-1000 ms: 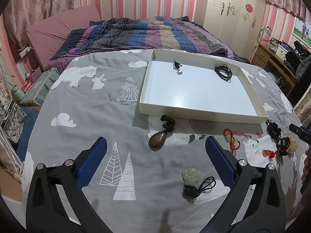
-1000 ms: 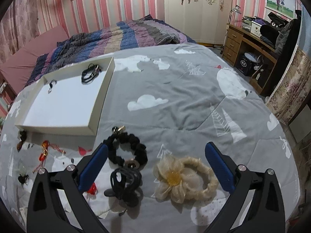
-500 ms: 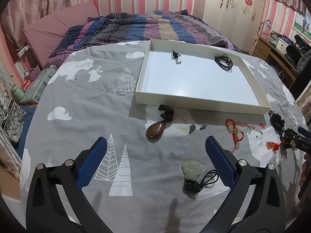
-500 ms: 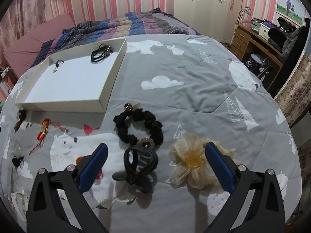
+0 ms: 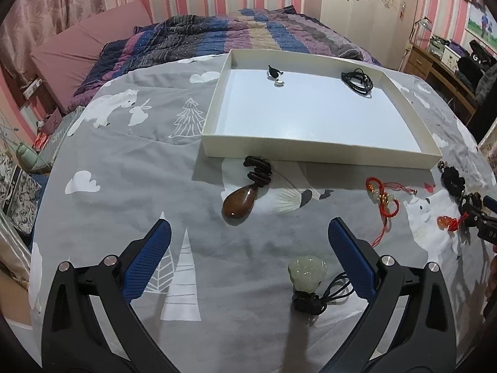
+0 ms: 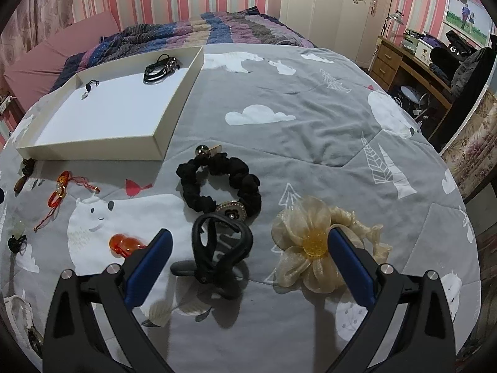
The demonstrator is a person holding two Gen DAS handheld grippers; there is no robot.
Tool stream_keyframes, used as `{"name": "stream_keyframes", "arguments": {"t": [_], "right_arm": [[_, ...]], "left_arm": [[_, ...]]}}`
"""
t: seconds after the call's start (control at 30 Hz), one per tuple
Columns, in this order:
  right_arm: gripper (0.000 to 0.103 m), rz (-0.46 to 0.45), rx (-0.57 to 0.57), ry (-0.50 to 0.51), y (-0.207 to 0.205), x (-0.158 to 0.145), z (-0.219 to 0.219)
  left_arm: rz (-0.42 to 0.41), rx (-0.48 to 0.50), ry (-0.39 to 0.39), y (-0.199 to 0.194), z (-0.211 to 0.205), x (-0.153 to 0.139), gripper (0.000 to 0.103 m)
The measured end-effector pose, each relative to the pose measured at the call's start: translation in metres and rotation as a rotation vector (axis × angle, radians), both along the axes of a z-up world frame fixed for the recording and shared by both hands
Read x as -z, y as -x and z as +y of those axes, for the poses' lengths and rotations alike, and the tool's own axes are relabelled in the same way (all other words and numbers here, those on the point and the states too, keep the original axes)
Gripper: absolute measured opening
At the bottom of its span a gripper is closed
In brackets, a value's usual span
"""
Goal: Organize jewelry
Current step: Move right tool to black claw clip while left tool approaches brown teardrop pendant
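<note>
Grey bedspread [image 6: 310, 130]; both grippers agape, empty.

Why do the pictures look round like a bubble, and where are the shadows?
Both wrist views use fisheye lenses, so edges bend and corners go black. In the left view the white tray throws a shadow toward the camera; in the right view the black hair clip shadows the quilt.

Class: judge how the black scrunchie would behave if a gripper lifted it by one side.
The black scrunchie is ruffled fabric, so it probably sags and feels light. Its metal charm may swing downward. Soft folds should grip well rather than slip.
</note>
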State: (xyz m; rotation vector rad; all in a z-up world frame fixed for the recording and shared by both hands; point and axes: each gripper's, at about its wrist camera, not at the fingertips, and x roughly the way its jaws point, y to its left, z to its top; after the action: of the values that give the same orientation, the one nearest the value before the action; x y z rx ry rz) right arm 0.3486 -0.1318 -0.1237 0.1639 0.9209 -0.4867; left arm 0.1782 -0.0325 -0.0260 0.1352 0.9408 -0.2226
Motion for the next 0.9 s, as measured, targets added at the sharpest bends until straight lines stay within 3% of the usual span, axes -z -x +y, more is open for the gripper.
{"name": "stream_keyframes", "arguments": {"t": [0.37,0.9], "right_arm": [[0.1,0.004,-0.018,0.014,0.0,0.002,0.004],[0.099,-0.031,-0.033,0.019,0.003,-0.011,0.007]], "left_arm": [[-0.015,0.016,-0.046,-0.011,-0.01,0.005,0.1],[-0.016,0.027,-0.029,-0.011,-0.014,0.0,0.1]]}}
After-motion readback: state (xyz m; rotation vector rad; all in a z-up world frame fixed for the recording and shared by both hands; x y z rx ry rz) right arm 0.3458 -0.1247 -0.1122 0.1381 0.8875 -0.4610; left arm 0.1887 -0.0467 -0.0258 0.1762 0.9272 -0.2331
